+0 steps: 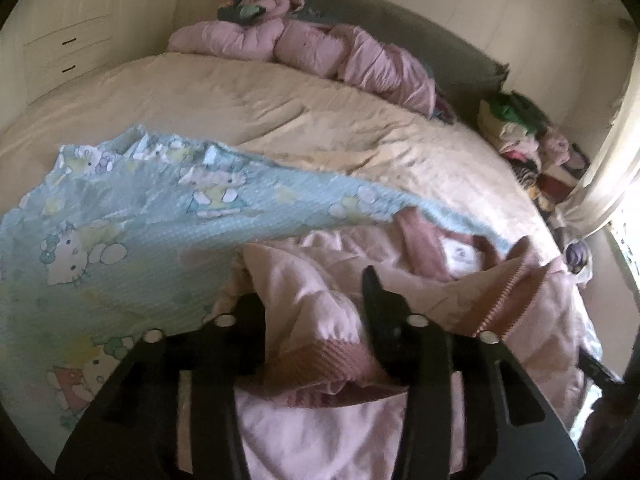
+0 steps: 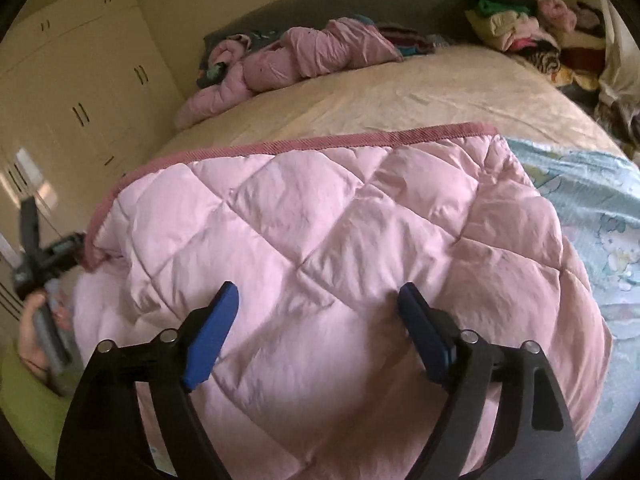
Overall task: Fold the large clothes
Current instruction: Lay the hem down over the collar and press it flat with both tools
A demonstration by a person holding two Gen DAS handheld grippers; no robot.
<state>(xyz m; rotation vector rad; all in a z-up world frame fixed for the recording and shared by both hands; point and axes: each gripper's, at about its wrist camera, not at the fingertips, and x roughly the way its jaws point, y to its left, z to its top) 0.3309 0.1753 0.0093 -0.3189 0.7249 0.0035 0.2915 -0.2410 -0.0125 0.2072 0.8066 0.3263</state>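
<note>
The pink quilted padded jacket [image 2: 340, 240] lies on the near bed [image 2: 400, 92]. Left hand-held gripper [image 1: 316, 312] straddles its bunched hem, grip unclear; right hand-held gripper [image 2: 318, 304] hovers wide. The slack hem could slip, skewing the fold.

The quilted garment [image 2: 340, 248] at the centre of the right wrist view was pale pink, stitched in a diamond pattern and edged with a darker dusty-rose ribbed trim [image 2: 360, 138]. At right lay a light blue blanket [image 2: 592, 200] printed with white cartoon cats and pale yellow patches. The bed sheet [image 2: 420, 92] above was cream. At upper left stood a cream wardrobe [image 2: 80, 92] with dark handles. The right gripper's fingers [image 2: 212, 340] were blue on black arms.
</note>
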